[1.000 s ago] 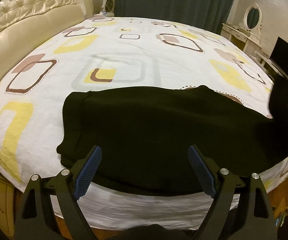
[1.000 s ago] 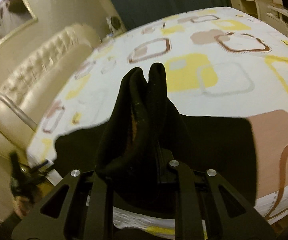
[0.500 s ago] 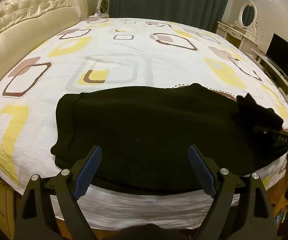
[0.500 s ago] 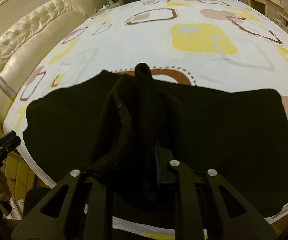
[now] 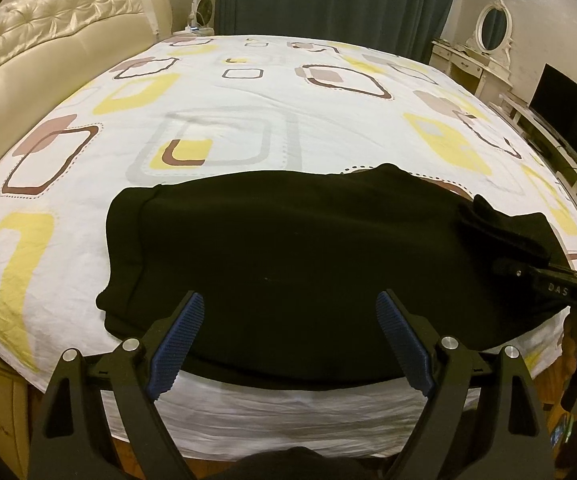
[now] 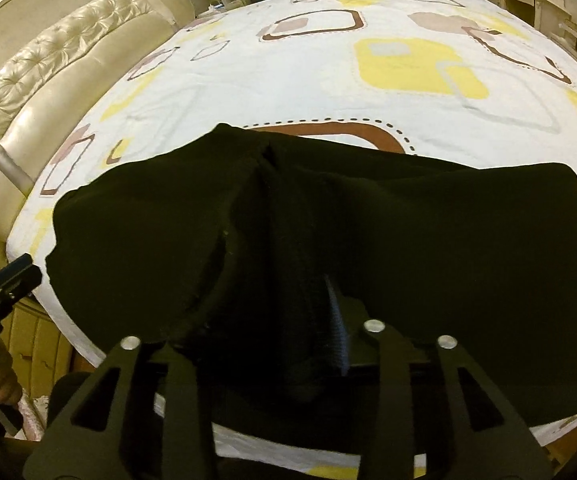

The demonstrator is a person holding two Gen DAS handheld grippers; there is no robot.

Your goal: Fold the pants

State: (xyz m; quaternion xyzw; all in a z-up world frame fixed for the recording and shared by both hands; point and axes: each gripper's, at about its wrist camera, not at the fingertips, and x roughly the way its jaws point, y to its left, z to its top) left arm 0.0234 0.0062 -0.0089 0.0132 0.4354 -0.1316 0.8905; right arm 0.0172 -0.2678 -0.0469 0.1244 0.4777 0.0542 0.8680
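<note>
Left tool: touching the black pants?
Apart. In the left wrist view the left tool stands wide open above the pants; both blue pads are bare, with no cloth between them.

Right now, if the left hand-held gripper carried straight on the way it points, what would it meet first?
Most likely the black pants lying on the bed: the open left hand-held gripper points down at their near part with nothing between. Depth is hard to judge through the fisheye.

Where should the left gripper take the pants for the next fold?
Probably the stacked left edge of the pants, from the near bed side, one finger slid under. The layers show there, the left gripper hovers open nearby, and the right gripper has been opening around the bunched right end.
</note>
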